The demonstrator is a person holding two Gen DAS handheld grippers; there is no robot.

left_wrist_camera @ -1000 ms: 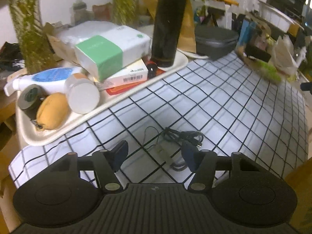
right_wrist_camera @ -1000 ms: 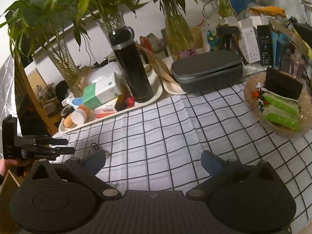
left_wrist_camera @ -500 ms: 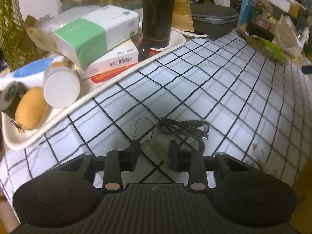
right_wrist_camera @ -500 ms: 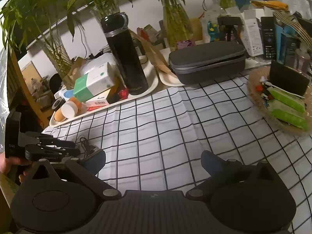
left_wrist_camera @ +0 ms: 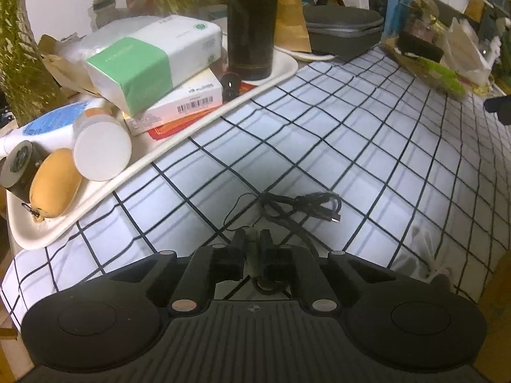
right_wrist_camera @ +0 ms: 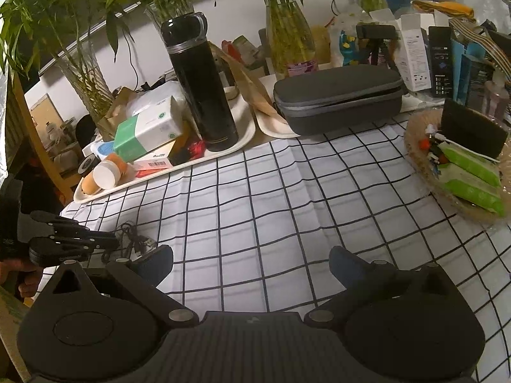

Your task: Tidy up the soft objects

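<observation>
Since a second ago the left gripper has drawn its jaws together from wide apart, and they now pinch a small pale piece at the near end of the black cable. That cable lies in a loose tangle on the checked tablecloth, just in front of the left gripper and near the front edge of the white tray. On the tray, a green-and-white tissue pack leans on a barcoded box, with a black flask standing beside them and a white-capped bottle and a tan oval pouch at the tray's other end. The right gripper hovers over the tablecloth with its jaws spread wide and nothing between them, well apart from the tray. A grey zip case sits beyond the tray, and a woven basket sits farther along the tablecloth from the case.
</observation>
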